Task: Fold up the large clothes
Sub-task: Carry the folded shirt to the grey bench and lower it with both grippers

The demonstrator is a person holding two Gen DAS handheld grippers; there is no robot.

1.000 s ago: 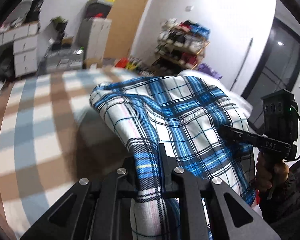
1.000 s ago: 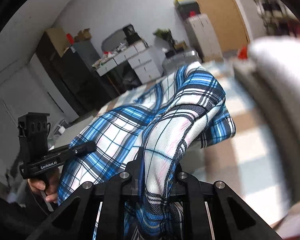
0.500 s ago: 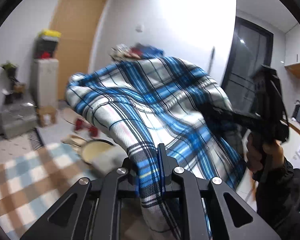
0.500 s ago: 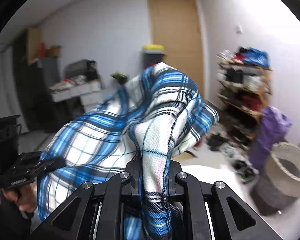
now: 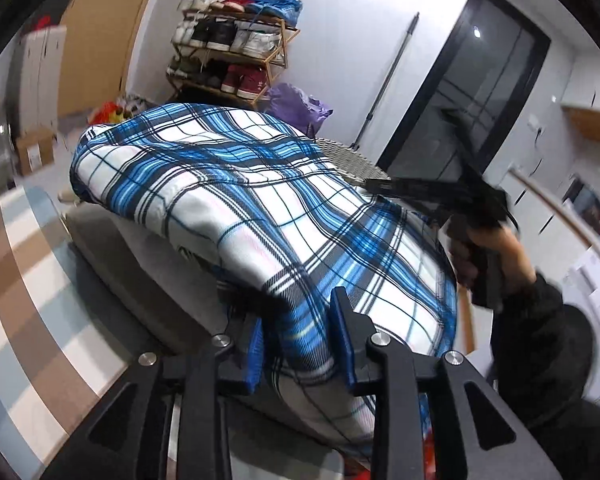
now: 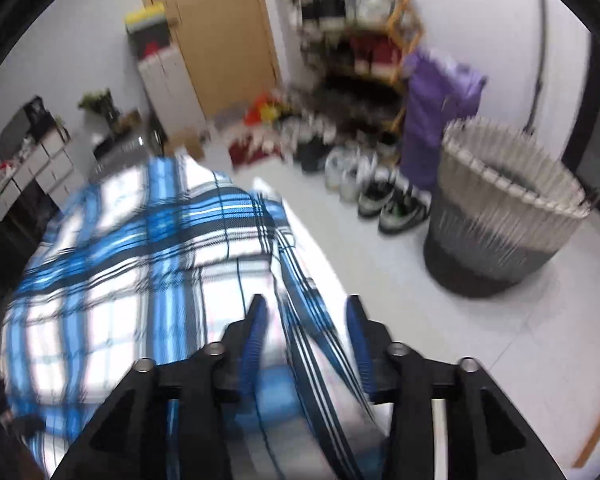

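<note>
A folded blue, white and black plaid garment lies on top of a grey folded pile at the edge of the checked surface. My left gripper is open, its blue pads apart on either side of the garment's near edge. In the right wrist view the same garment is blurred and my right gripper is open, fingers apart around its edge. The right gripper also shows in the left wrist view, held in a hand beside the garment.
A brown, blue and white checked cloth covers the surface at left. A woven laundry basket stands on the floor at right, near a purple bag, shoes and a shoe rack. A door is behind.
Both grippers were shut on the plaid garment and carried it raised; now it lies on the grey pile and both grippers have opened.
</note>
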